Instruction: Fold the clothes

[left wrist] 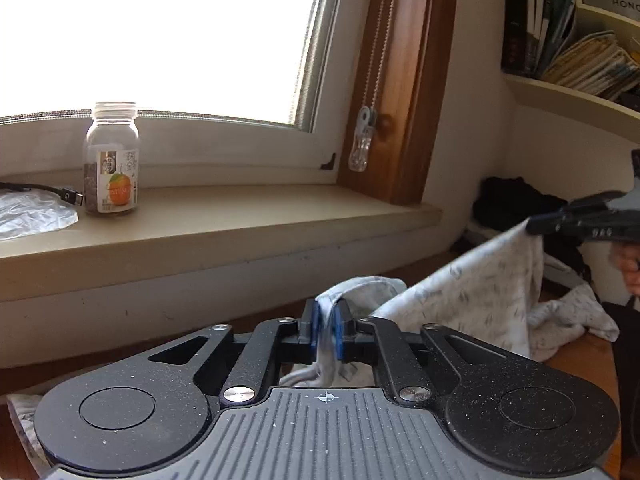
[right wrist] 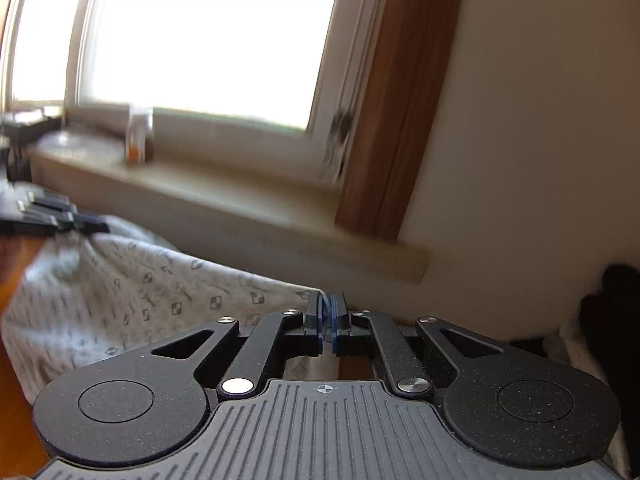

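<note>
A white garment with a small grey print (left wrist: pixel 480 292) hangs stretched between both grippers above a wooden surface. In the left wrist view my left gripper (left wrist: pixel 327 320) has a bunched fold of it between its blue pads, which press on the cloth. My right gripper (left wrist: pixel 534 225) holds another edge higher up at the right, a person's hand (left wrist: pixel 630 272) behind it. In the right wrist view my right gripper (right wrist: pixel 328 322) is shut on the thin cloth edge, the garment (right wrist: pixel 120 292) spreads to the left, and my left gripper (right wrist: pixel 96 227) pinches its far end.
A window sill (left wrist: pixel 240 216) runs along the wall ahead, with a jar (left wrist: pixel 112 160), a cable (left wrist: pixel 60 194) and a plastic bag (left wrist: pixel 28 216) on it. Dark clothes (left wrist: pixel 512 200) lie piled in the corner under a bookshelf (left wrist: pixel 580 88). A blind-cord clip (left wrist: pixel 362 140) hangs by the frame.
</note>
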`<state>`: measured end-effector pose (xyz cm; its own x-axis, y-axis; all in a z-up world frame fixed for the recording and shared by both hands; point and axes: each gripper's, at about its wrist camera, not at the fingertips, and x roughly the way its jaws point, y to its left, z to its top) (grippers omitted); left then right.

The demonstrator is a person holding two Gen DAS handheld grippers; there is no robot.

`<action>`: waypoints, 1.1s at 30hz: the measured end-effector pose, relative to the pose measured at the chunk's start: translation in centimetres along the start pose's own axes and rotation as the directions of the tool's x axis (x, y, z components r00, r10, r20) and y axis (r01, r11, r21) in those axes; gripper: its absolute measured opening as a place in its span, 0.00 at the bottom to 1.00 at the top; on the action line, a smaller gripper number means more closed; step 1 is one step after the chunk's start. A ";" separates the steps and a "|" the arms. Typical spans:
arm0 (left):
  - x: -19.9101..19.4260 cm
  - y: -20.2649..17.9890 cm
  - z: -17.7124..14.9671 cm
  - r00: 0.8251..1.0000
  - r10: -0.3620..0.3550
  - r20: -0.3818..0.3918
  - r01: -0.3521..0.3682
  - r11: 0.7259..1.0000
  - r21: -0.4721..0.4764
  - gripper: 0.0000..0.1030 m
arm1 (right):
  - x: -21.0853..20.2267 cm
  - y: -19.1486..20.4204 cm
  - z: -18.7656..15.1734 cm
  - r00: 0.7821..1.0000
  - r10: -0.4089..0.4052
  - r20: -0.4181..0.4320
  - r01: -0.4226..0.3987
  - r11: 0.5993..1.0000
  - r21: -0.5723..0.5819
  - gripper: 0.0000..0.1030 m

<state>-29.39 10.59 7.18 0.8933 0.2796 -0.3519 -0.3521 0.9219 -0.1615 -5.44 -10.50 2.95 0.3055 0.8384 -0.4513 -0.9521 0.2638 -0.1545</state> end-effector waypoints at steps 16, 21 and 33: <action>-2.3 6.2 0.6 0.990 0.141 0.032 -0.135 0.981 -0.137 0.34 | 4.8 15.7 -0.2 0.912 0.401 -0.090 -0.408 0.910 -0.073 0.49; -1.7 5.2 0.4 0.992 0.126 0.007 -0.124 0.987 -0.100 0.34 | 4.3 16.6 -0.2 0.913 0.396 -0.101 -0.406 0.906 -0.119 0.49; 0.1 -4.3 -0.3 0.997 0.074 -0.005 -0.073 0.991 0.109 0.48 | 1.0 3.5 -3.0 0.984 0.174 -0.046 -0.173 0.985 0.016 0.50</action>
<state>-27.89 6.52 7.55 0.8636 0.3455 -0.3673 -0.3836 0.9229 -0.0339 -8.46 -10.17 -0.73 0.1354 0.8487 -0.5113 -0.9907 0.1220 -0.0600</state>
